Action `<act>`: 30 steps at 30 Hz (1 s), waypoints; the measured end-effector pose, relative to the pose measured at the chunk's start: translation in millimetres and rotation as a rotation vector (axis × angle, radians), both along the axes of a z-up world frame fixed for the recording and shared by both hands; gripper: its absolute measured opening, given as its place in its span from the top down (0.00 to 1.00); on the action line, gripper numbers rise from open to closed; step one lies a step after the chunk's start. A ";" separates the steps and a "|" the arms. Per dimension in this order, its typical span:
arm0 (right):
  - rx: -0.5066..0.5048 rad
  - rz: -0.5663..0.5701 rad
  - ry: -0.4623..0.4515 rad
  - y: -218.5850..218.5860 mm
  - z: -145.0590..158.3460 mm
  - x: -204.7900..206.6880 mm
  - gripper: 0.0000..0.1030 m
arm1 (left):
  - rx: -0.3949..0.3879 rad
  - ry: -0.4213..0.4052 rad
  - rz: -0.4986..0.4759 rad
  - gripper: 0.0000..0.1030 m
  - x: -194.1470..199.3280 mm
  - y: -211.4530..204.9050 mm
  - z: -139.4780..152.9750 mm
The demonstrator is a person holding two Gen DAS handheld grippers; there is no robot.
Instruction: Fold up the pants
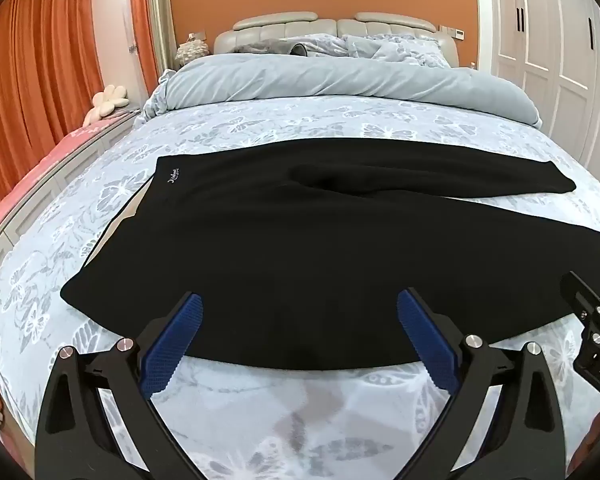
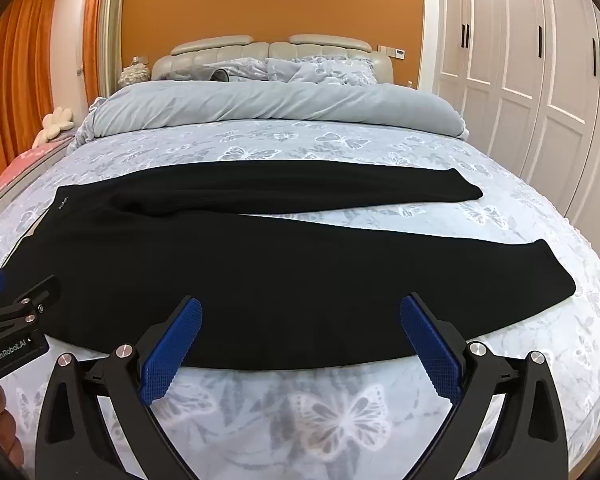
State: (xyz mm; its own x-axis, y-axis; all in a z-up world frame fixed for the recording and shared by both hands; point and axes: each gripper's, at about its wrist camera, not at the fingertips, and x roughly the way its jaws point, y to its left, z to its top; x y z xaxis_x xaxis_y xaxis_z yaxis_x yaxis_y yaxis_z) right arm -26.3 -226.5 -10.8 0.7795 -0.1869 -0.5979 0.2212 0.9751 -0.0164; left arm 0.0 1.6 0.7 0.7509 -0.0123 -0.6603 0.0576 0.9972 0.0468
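fingers (image 1: pixel 188 332) wide apart, pants (image 1: pixel 300 248) just ahead

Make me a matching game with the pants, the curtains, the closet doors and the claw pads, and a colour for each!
Things:
1. pants
2. curtains
3. closet doors
4. claw pads

Colours:
A. white
B. blue
C. black
D. orange

Pairs: 1-C, 2-D, 3-A, 4-B
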 end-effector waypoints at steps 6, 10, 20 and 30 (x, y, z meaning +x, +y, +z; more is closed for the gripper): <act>-0.002 0.003 -0.001 0.9 0.7 -0.4 0.05 | 0.050 -0.018 -0.004 0.07 -5.2 -8.1 3.4; -0.001 0.007 -0.001 -0.1 3.0 0.8 0.05 | 0.050 -0.022 -0.005 0.07 -8.5 -10.0 1.1; -0.003 0.005 -0.003 3.1 0.3 1.2 0.05 | 0.048 -0.004 -0.006 0.06 -6.1 -14.5 -4.4; -0.005 0.006 -0.002 2.8 0.6 1.7 0.05 | 0.047 0.001 -0.006 0.05 -4.4 -11.7 -5.0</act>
State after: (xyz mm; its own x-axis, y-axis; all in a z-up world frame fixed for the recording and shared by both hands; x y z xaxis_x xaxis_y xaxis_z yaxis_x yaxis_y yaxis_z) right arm -24.6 -223.7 -10.2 0.7816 -0.1854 -0.5956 0.2158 0.9762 -0.0206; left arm -4.4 -10.1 -4.3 0.7499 0.0141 -0.6614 0.0637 0.9936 0.0933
